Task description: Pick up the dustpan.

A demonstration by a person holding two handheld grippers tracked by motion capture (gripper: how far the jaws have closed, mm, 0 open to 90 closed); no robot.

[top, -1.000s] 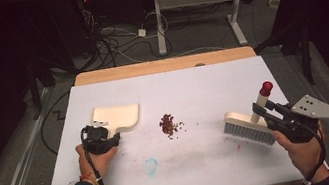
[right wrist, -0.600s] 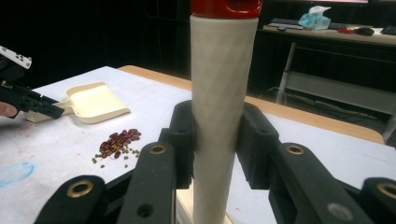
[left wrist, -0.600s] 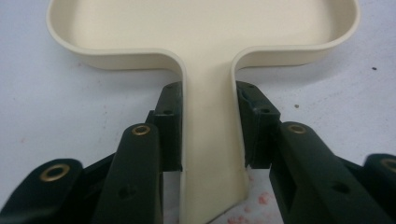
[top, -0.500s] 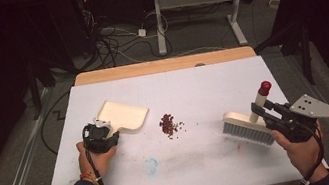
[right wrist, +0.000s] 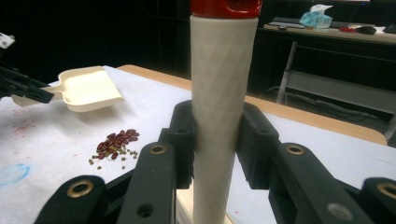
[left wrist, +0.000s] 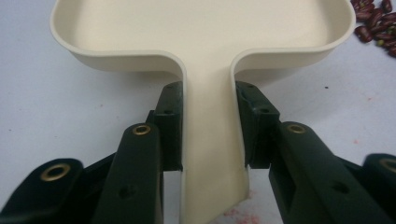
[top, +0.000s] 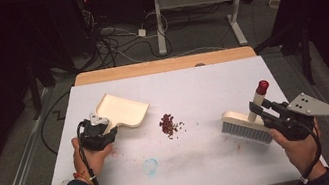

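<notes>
The table (top: pixel 206 171), covered in white sheeting with faint red and blue stains, carries all working items; positions below are given relative to the bean pile (top: pixel 169 123) near its centre. The brush (top: pixel 245 127) lies to the right of the bean pile, well apart from it, bristle head resting on the table and handle with red cap rising upward. The right claw (right wrist: pixel 217 140) is clamped on that handle, both pads pressed against its sides. The dustpan (top: pixel 122 110) sits to the left of the bean pile, near it but not touching, its open mouth turned toward the beans and its front edge apparently raised off the table. The left claw (left wrist: pixel 208 126) grips the dustpan's flat handle from both sides; its jaws have just been closing onto that handle. The bean pile consists of dark red beans with smaller greenish grains scattered around its right edge. Hazards: the dustpan handle is smooth and slightly tapered, so a tilted pan may rotate or slip between the pads. If the pan lip is not seated flat before sweeping, beans will pass beneath it. A fast or long brush stroke may scatter the loose grains past the pan's sides or off the table.
</notes>
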